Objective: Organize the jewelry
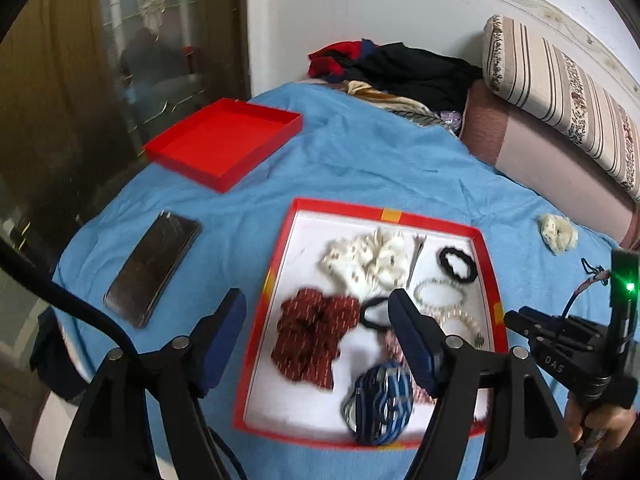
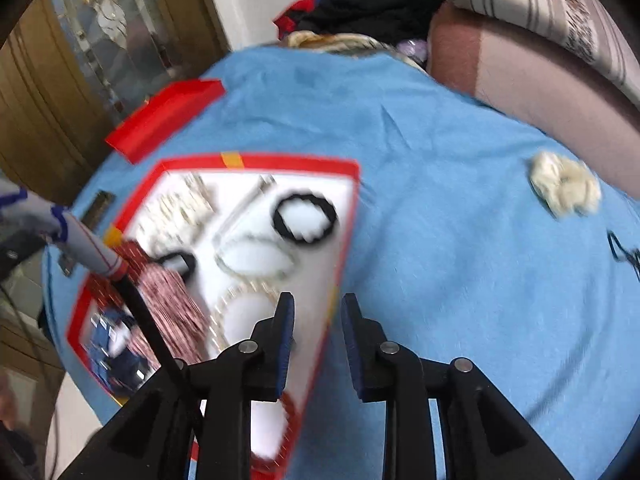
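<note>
- A blue cloth [image 1: 360,160] covers the bed.
- The red-rimmed tray [image 1: 486,264] lies on it, holding a white scrunchie [image 1: 366,260], dark red scrunchie [image 1: 312,332], black hair ties, pearl bracelets [image 1: 440,292] and a blue bundle of bands [image 1: 380,404].
- The red lid [image 1: 224,142] sits apart, beyond the tray.
- A phone [image 1: 154,266] lies left of the tray.
- The left claw [image 1: 316,308] hangs over the tray, fingers spread wide, empty.
- The right claw [image 2: 318,312] hovers at the tray's right edge, fingers parted, empty.
- A cream scrunchie [image 2: 564,188] lies alone on the cloth, well right of the tray.
</note>
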